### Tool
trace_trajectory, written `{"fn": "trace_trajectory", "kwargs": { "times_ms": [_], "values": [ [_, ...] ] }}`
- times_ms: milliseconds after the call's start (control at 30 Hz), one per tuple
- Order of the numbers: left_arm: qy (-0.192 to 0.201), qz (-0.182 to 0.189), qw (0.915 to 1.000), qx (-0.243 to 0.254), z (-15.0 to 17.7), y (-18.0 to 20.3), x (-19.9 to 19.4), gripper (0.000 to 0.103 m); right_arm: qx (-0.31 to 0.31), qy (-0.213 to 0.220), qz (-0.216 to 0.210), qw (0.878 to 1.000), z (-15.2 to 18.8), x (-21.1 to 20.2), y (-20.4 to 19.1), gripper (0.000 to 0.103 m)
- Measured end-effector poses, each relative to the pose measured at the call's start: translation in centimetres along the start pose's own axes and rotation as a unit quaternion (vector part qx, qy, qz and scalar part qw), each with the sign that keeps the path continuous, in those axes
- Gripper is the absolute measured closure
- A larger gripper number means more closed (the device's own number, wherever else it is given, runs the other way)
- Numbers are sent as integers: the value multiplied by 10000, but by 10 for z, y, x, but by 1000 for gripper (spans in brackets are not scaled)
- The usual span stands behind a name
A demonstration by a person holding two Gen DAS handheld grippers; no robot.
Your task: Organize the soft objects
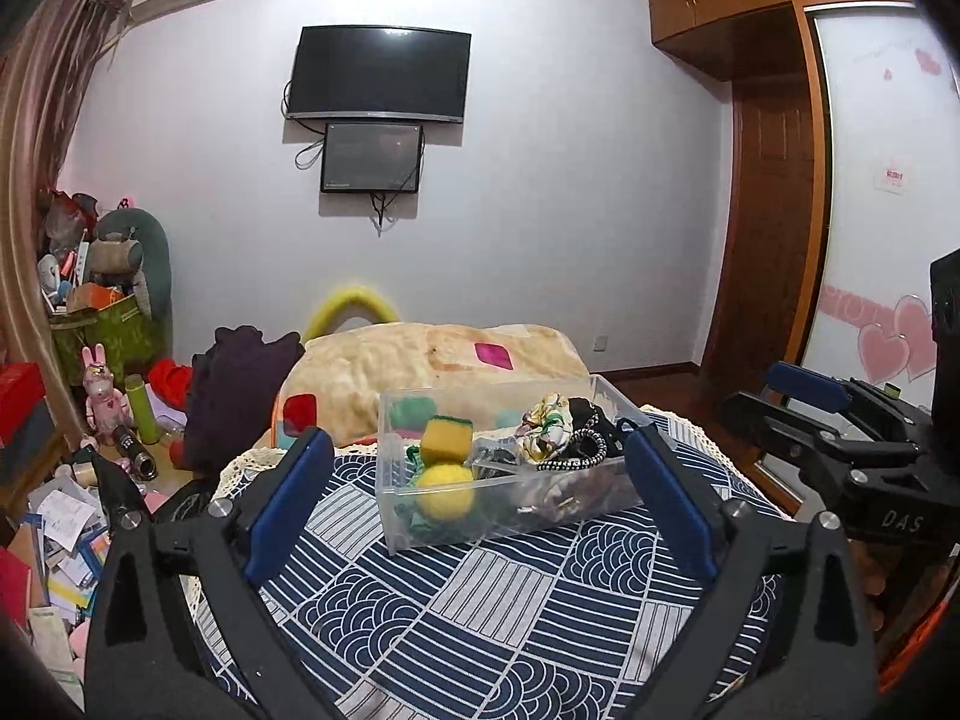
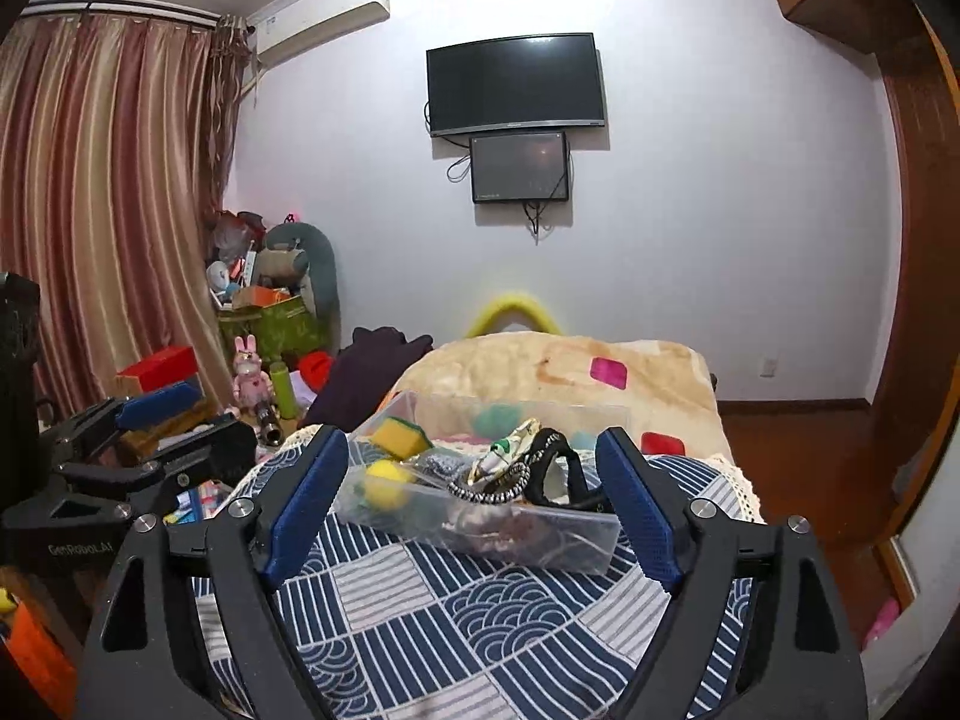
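I am working in a home bedroom. A dark television [image 2: 515,83] is hanging on the pale wall with a smaller screen [image 2: 519,167] sitting just beneath it, and an air conditioner [image 2: 321,24] is running along the top of the wall beside striped pink curtains [image 2: 108,198]. A plush blanket [image 2: 558,369] is lying ahead of me on a patterned blue cloth [image 1: 480,600]. Stuffed toys and boxes [image 1: 99,294] are piling up in the corner, and a wooden wardrobe [image 1: 768,180] is standing at the side.
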State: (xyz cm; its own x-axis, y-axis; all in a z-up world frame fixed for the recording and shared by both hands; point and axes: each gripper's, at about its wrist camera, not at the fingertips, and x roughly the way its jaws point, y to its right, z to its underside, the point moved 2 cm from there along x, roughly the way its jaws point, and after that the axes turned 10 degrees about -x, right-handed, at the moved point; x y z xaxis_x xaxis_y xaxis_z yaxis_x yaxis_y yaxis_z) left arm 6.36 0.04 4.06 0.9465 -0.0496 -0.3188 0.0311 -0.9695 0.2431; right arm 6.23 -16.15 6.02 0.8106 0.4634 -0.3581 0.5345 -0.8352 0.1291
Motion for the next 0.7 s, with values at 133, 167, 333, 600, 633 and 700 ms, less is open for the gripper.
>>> {"fn": "trace_trajectory", "kwargs": {
  "times_ms": [133, 167, 333, 600, 633, 700],
  "values": [
    [72, 2, 10000, 1, 5, 3, -5, 2, 51, 19, -6, 10000, 6, -5, -1, 17],
    [94, -8, 10000, 22, 6, 4, -6, 2, 71, 23, -17, 10000, 7, -7, -1, 17],
    [119, 32, 9999, 49, 10, 7, -9, 1, 32, 15, 61, 10000, 11, -10, -2, 17],
    [106, 72, 9999, -3, 12, 7, -10, 1, 55, 64, 49, 10000, 14, -14, 0, 17],
    [102, 88, 9999, -12, 11, 7, -10, 1, 61, 69, 45, 9999, 15, -14, 0, 17],
    [100, 103, 9999, -26, 11, 8, -10, 1, 83, 78, 26, 9999, 15, -15, 0, 17]
  ]
}}
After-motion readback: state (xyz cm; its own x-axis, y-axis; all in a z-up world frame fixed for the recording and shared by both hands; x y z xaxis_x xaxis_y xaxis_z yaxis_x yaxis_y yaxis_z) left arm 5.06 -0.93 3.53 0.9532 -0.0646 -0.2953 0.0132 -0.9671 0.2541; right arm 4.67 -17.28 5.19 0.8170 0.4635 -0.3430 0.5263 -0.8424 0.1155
